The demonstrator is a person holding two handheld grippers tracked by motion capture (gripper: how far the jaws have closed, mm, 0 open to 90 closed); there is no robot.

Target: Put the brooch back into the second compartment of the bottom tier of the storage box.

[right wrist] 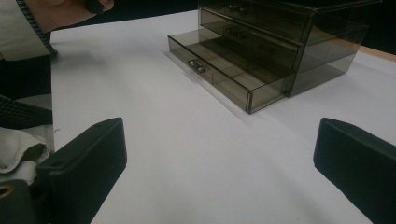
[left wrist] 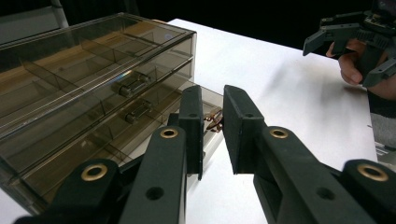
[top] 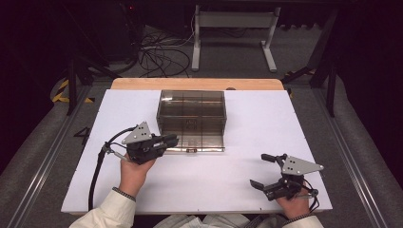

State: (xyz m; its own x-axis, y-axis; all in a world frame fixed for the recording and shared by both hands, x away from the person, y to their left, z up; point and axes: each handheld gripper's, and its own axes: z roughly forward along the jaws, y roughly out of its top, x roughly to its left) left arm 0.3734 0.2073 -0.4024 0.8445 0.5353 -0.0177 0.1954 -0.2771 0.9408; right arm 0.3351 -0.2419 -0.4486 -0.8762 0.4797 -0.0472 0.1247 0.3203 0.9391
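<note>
The white table top (top: 199, 185) carries a smoky transparent plastic drawer cabinet (top: 191, 114) near its far middle. Its bottom drawer (right wrist: 219, 74) stands pulled out toward the near side, while the two drawers above look pushed in, so the opening seems done; what is left is probably to put something in or take something out, then push it shut.

The left gripper (top: 166, 141) sits at the open drawer's left front corner with its jaws drawn close together and nothing clamped between them. The right gripper (top: 266, 172) rests well apart, at the near right of the table, jaws spread wide and empty.

The left gripper view adds a small brownish object (left wrist: 215, 122) in the drawer, too hidden to identify. The right gripper view shows the drawer's small metal handle (right wrist: 196, 65) and its inner dividers.
</note>
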